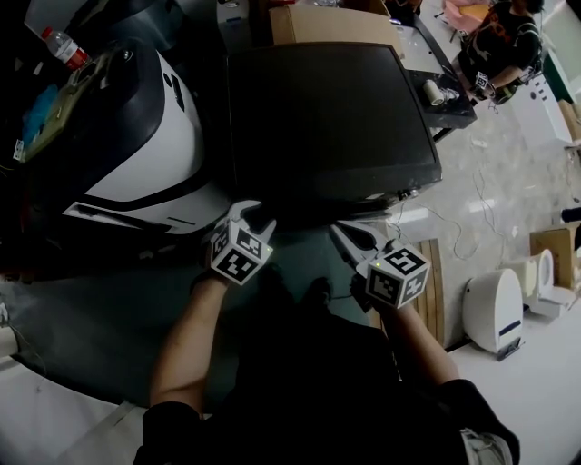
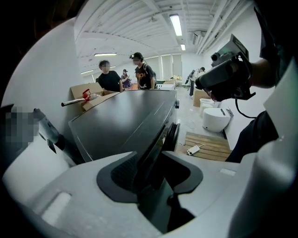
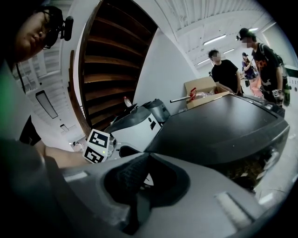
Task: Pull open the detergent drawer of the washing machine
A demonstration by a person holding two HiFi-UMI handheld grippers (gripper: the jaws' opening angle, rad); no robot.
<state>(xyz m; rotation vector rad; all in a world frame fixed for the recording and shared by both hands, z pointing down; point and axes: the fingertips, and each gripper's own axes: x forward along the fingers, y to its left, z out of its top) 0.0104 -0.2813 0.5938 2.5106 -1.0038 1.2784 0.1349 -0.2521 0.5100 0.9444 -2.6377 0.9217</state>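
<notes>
The washing machine [image 1: 327,118] is a dark box with a flat black top, seen from above in the head view; its front face and detergent drawer are hidden under the top's near edge. My left gripper [image 1: 250,216] is at the machine's near left corner, jaws open. In the left gripper view the left gripper [image 2: 150,160] has the machine's front edge [image 2: 164,132] showing through the gap, and nothing is gripped. My right gripper [image 1: 343,234] hangs just before the front edge, right of the middle. The right gripper [image 3: 147,155] has its tips together and holds nothing.
A white and black appliance [image 1: 136,136] stands close on the machine's left. A cardboard box [image 1: 331,23] sits behind it. On the floor to the right are a wooden pallet [image 1: 434,272], loose cables and a white unit [image 1: 495,309]. People [image 2: 139,69] stand at the back.
</notes>
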